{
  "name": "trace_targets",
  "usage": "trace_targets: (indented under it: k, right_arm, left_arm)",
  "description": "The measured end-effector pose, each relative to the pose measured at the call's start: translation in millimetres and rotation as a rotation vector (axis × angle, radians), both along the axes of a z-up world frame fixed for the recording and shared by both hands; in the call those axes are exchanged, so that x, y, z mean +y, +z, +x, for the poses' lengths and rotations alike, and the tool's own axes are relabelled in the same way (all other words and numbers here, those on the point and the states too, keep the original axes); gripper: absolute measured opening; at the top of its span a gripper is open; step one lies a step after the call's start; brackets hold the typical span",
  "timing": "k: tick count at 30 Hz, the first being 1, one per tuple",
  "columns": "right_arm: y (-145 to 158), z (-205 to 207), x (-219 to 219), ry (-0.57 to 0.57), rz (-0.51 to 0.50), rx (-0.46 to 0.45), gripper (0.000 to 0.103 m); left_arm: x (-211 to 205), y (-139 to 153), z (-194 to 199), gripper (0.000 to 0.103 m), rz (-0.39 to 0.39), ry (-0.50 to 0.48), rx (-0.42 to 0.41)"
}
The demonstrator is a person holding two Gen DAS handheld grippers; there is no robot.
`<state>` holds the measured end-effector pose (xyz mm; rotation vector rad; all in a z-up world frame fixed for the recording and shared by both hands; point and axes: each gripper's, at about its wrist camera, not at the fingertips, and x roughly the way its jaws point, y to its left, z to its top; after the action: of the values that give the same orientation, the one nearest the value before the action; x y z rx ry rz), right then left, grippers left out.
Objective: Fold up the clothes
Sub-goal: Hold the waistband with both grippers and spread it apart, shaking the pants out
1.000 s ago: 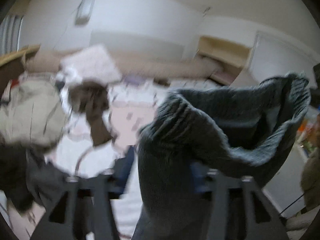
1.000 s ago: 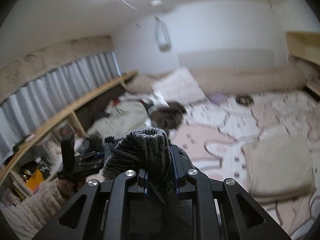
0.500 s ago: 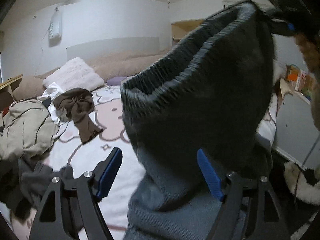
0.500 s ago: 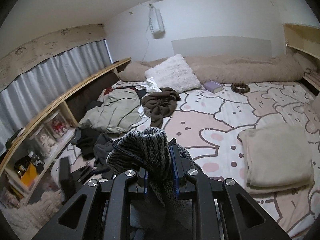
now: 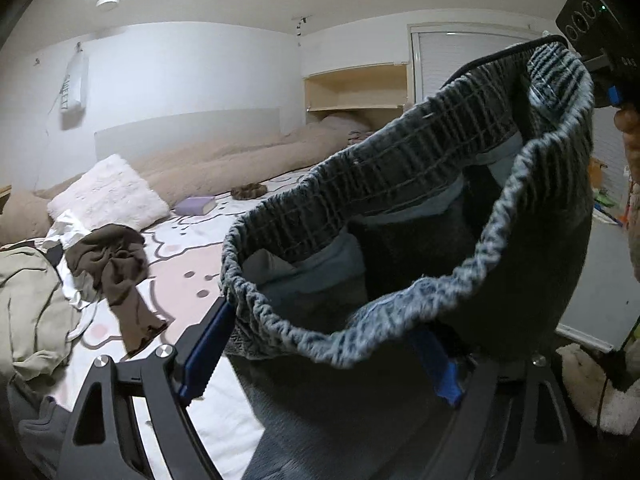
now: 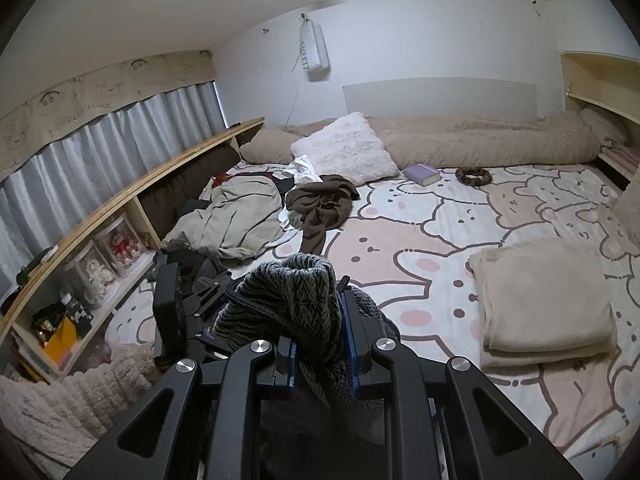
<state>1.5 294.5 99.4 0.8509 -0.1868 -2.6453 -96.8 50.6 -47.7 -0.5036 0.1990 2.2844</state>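
Observation:
A grey-blue garment with a ribbed elastic waistband hangs in the air over the bed's edge, its waist spread open. My left gripper is open, its blue pads on either side of the waistband's near end. My right gripper is shut on the bunched waistband at the other end; it also shows at the top right of the left wrist view. The left gripper shows as a black frame in the right wrist view.
The bed has a pink cartoon sheet. On it lie a folded beige cloth, a brown garment, a beige-green garment, dark clothes, a white pillow and a purple book. A wooden shelf runs along the left.
The waistband has swung and spread wide open in front of my left gripper. The left view has steadied and turned right. My right gripper has kept its hold.

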Motion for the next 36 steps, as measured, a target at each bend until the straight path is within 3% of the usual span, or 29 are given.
trace_targets:
  k: [3,4,5,9,13,16,27,31,36]
  right_arm:
    - [-1.7,-0.1,1.3,-0.006,0.004,0.0,0.018]
    - [-2.5,-0.6,2.8,-0.01,0.004,-0.001,0.018]
    - [-3.3,-1.0,4.4,-0.015,0.003,-0.001,0.018]
    - [-8.8,-10.9,18.0,-0.066,-0.012,-0.015,0.018]
    - [-6.1,-26.7,25.3,-0.115,-0.009,0.003,0.018]
    - [15.1,-31.2,18.0,-0.09,-0.006,0.071,0.018]
    - [180.7,43.2,-7.9,0.001,0.01,0.562,0.018]
    - [223.2,33.9,-6.7,0.05,-0.005,0.544,0.018]
    - [218.1,-52.5,-21.0,-0.024,0.091,0.404,0.018]
  left_arm:
    - [0.8,2.5,-6.7,0.037,0.031,-0.006,-0.046]
    - [-1.0,3.8,-9.5,0.027,0.038,0.0,-0.059]
    - [-2.7,5.1,-12.3,0.025,0.046,0.007,-0.071]
    - [-19.2,29.2,-11.4,0.022,0.046,0.112,-0.048]
    - [-38.3,89.7,-1.1,0.021,0.049,0.253,0.07]
    - [-48.1,150.4,12.8,0.021,0.038,0.347,0.204]
    - [-68.0,365.6,101.3,0.021,0.048,0.509,0.681]
    - [-68.7,404.5,96.5,0.021,0.004,0.541,0.676]
    - [-61.7,385.3,9.6,0.021,-0.141,0.632,0.559]
